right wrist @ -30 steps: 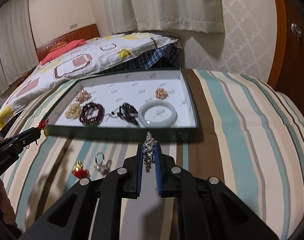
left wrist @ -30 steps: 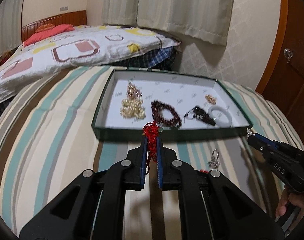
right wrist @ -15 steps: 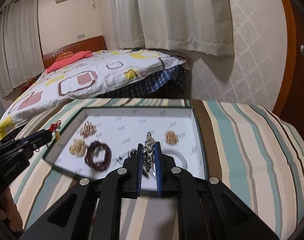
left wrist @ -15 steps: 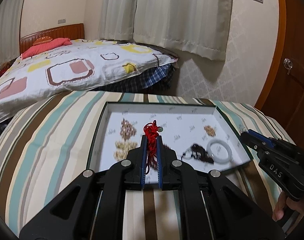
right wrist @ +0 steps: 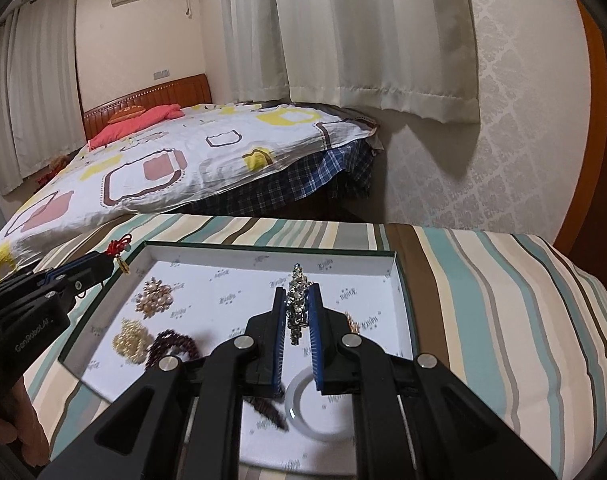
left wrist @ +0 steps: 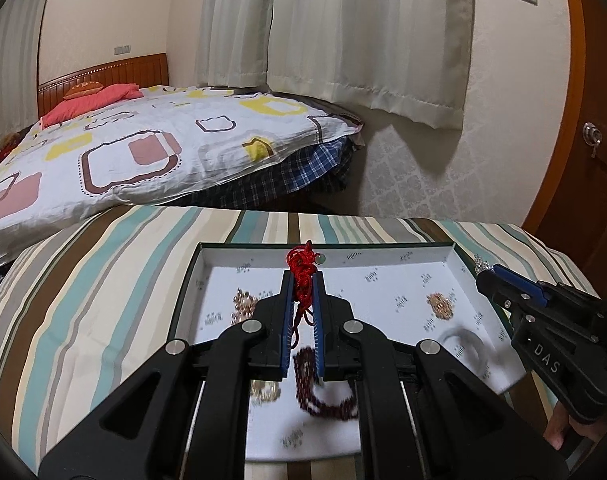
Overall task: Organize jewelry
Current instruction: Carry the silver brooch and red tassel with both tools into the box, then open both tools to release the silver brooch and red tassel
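Note:
My left gripper [left wrist: 302,276] is shut on a red knotted cord charm [left wrist: 301,266] and hangs over the green-rimmed box [left wrist: 383,245] with its white floor. My right gripper [right wrist: 298,294] is shut on a silver rhinestone piece [right wrist: 297,306], also above the box [right wrist: 263,248]. In the box lie gold clusters [right wrist: 155,300], a dark red bead bracelet [left wrist: 327,396] and a pale jade bangle [right wrist: 303,416]. The right gripper [left wrist: 485,270] shows at the right of the left wrist view, the left gripper [right wrist: 117,258] at the left of the right wrist view.
The box rests on a striped cloth [left wrist: 103,280] of teal, brown and cream bands. Behind it stands a bed with a patterned quilt [left wrist: 143,148], curtains and a papered wall. A wooden door [left wrist: 599,160] is at the right.
Both grippers moved forward and up from in front of the box to above its floor, each still holding its piece. The loose ring and red charm on the cloth have left view.

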A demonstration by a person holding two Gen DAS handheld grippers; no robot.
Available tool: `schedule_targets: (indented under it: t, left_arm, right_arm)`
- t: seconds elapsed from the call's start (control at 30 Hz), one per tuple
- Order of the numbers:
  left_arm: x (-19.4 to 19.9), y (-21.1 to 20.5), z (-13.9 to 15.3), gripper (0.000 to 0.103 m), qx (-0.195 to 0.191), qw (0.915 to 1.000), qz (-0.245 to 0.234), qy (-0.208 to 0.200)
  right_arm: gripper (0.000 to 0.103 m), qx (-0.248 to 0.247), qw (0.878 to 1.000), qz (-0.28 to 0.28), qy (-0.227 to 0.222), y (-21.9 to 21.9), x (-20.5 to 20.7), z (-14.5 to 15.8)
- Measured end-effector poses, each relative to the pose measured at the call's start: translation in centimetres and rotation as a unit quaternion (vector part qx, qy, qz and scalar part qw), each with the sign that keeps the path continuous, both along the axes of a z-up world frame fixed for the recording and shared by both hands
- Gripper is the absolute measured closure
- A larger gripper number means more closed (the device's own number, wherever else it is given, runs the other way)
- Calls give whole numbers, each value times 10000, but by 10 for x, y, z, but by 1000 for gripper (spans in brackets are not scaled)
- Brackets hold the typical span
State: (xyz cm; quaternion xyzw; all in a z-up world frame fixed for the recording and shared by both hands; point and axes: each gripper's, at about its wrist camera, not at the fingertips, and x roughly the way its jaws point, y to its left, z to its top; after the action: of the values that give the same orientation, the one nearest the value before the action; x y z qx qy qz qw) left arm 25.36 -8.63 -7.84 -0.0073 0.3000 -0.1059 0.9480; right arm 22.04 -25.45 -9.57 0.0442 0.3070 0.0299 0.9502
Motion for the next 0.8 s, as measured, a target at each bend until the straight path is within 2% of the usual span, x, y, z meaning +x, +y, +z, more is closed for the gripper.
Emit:
schedule_targets:
  t: [0.37,0.6,0.8]
  left_arm:
    - [40,-10,-29,94,64,9995,118,297]
    - [59,-9,-49,94,221,9973,204,668]
    - [67,-12,-56,94,376,9951,203,889]
  right_arm:
    - [91,26,9995,-43,298,-2,36,-31]
    - [91,25,9980,-61,630,0,50,-47]
    - [91,-28,9968,-104,792,2,53,-51]
